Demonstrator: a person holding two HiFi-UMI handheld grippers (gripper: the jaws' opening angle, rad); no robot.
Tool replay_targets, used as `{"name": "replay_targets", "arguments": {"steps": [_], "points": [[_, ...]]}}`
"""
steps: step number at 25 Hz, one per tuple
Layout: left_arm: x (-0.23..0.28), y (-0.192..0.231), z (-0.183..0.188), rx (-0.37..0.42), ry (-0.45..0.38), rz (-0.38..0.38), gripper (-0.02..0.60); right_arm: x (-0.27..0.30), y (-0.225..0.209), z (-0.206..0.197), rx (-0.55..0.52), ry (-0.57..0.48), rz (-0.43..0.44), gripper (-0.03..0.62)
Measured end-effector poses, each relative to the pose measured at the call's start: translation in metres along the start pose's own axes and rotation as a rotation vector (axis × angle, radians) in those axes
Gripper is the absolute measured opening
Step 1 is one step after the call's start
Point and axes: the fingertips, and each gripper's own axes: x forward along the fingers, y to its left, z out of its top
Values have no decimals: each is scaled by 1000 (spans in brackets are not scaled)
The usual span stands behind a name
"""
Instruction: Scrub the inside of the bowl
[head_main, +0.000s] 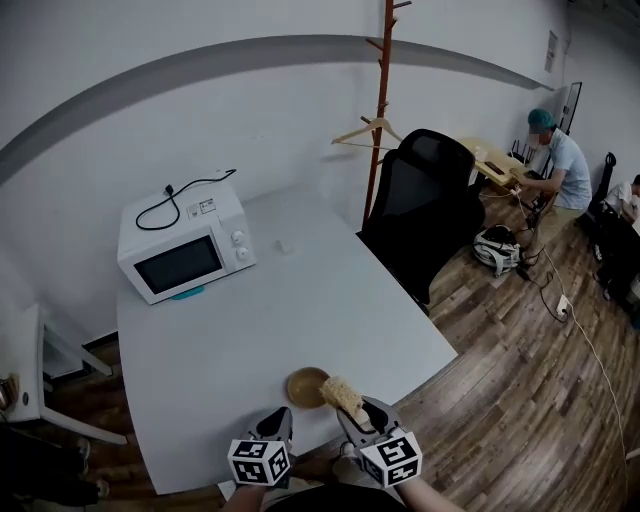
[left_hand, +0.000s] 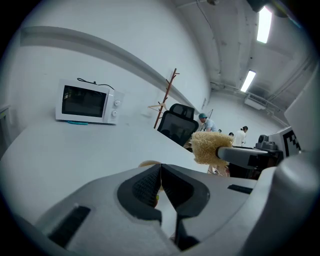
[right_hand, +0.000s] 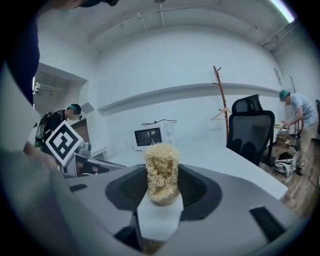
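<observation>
The small tan bowl (head_main: 303, 386) sits near the front edge of the desk (head_main: 300, 300) and looks empty. It is probably light and apt to slide, so its rim wants pinning. The right gripper (right_hand: 161, 192) is clamped on a springy, rough loofah scrubber (right_hand: 161, 167) close by the bowl; the left gripper (left_hand: 160, 182) is closed on nothing

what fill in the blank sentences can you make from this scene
The right gripper is shut on the scrubber; the left gripper is shut and ____.
The bowl stands on the ____.
A cord lies atop the ____.
Missing words: empty; table; microwave.
</observation>
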Motion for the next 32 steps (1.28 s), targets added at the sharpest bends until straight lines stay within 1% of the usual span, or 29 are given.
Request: {"name": "replay_targets", "arguments": {"steps": [8,13,16,19,23,25,29,32], "points": [[27,7,1,-63,-7,113,20,31,-32,12,-45,43,126,172],[34,22,-7,-110,-7,206,20,50,-33,14,-76,67,220,172],[38,28,-13,-137,-3,247,20,56,-34,13,-96,79,273,172],[44,31,-18,-177,7,264,20,62,-35,11,-108,88,312,172],[57,36,-26,-255,26,267,31,74,-34,10,-120,100,358,172],[63,38,-32,-290,42,260,118,78,-31,10,-125,103,382,172],[70,44,-41,-339,52,290,118,81,-28,9,-138,111,427,172],[76,49,-49,-390,62,313,118,82,-28,8,-146,122,451,172]]}}
